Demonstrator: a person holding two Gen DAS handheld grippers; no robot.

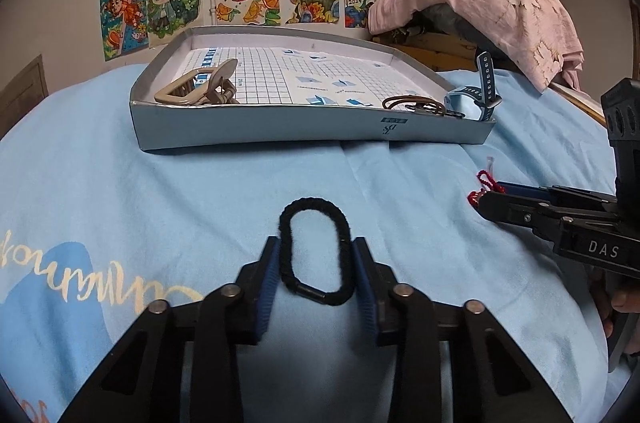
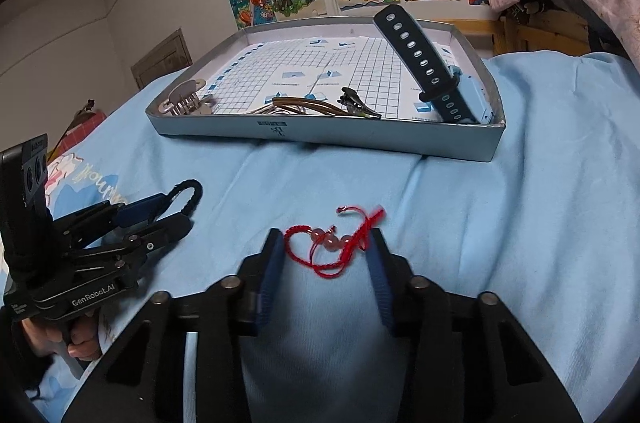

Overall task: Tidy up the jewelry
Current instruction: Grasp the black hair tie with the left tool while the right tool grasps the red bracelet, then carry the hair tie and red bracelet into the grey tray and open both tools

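A black hair tie [image 1: 312, 205] lies on the light blue cloth, squeezed into a long oval. My left gripper [image 1: 316, 241] is shut on it, with a blue pad against each side. From the right wrist view the same hair tie [image 2: 192, 187] sticks out past the left gripper [image 2: 180, 209]. A red string bracelet [image 2: 335, 242] with pink beads sits between the pads of my right gripper [image 2: 325, 234], its cord touching both. In the left wrist view the right gripper [image 1: 486, 197] comes in from the right, with the bracelet [image 1: 486, 179] at its tips.
A shallow grey box lid [image 1: 280, 131] [image 2: 320, 139] lies beyond on the cloth. It holds a beige hair claw [image 1: 200, 87], brown cords [image 1: 412, 103] and a blue watch [image 2: 424, 63]. A pink cloth heap [image 1: 480, 7] rises at the back right, and drawings cover the wall.
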